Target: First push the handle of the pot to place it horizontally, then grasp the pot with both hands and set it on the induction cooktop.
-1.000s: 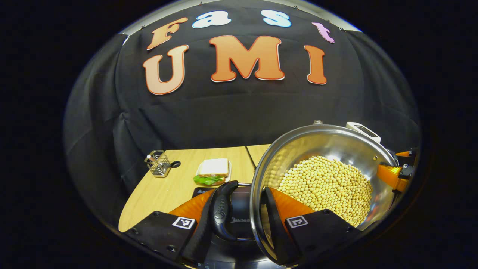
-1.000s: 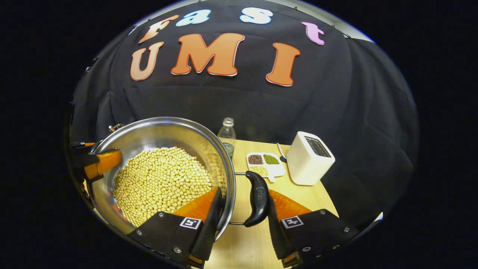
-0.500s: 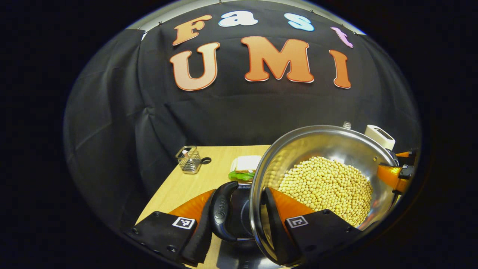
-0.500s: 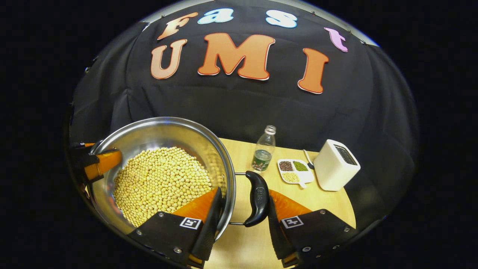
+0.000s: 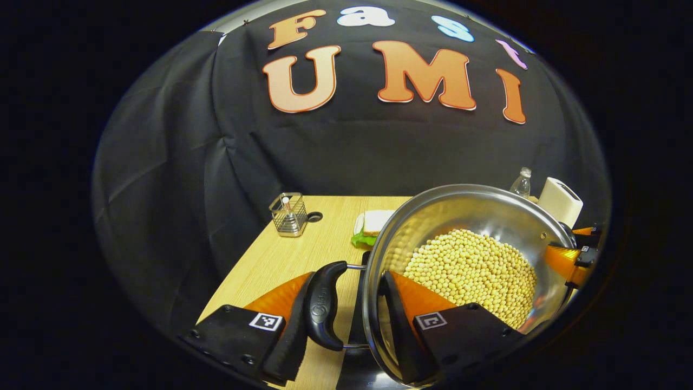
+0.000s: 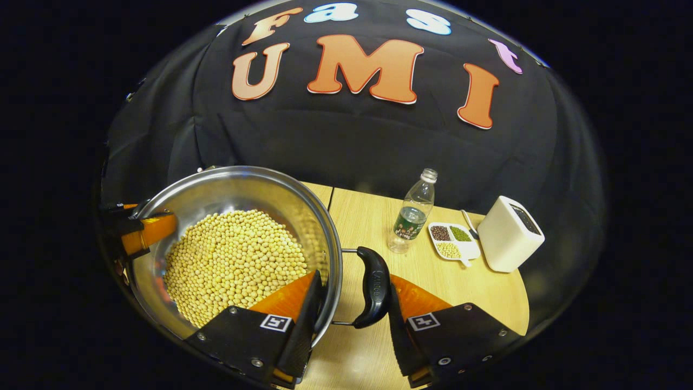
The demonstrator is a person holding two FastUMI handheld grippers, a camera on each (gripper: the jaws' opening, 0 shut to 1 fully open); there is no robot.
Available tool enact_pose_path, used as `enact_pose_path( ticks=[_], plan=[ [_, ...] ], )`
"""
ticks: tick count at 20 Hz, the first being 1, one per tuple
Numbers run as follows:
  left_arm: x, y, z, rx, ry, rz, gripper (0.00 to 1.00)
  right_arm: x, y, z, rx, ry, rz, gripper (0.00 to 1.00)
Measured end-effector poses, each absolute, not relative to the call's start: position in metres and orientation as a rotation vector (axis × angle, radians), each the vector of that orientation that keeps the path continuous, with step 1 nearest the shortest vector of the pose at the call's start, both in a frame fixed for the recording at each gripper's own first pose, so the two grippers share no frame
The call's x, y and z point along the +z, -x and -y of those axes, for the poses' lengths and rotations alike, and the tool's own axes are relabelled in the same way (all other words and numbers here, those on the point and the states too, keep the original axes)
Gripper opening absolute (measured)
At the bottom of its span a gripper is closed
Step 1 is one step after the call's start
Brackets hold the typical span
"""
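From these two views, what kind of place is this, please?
Probably a mock kitchen set up in a recording booth: a steel pot of soybeans, a white toaster and a sandwich stand on a wooden table, with black cloth as the wall.

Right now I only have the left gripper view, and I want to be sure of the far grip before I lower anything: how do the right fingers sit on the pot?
Observer: The right gripper straddles the rim of the pot. One finger is inside against the wall, the other outside against the black handle.
Operator: What is under that handle?
Observer: Bare wooden table. The handle hangs over plain wood there.
Operator: Anything standing close on that side?
Observer: A divided dish with three kinds of beans lies between the bottle and the white toaster, well apart from the pot.
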State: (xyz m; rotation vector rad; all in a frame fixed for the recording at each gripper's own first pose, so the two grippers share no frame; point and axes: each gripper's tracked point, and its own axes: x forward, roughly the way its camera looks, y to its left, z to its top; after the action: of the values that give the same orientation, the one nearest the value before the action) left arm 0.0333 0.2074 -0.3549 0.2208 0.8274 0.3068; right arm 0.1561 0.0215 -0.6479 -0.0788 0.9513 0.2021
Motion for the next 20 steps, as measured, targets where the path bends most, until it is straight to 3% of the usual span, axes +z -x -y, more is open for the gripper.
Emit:
enact_pose_path(
  ticks=[20],
  plan=[
    [-0.408, -0.023, -0.205, 0.318, -0.188, -0.96, 0.75, -0.679, -0.183, -0.049, 0.217, 0.122, -1.081, 0.64]
  ],
)
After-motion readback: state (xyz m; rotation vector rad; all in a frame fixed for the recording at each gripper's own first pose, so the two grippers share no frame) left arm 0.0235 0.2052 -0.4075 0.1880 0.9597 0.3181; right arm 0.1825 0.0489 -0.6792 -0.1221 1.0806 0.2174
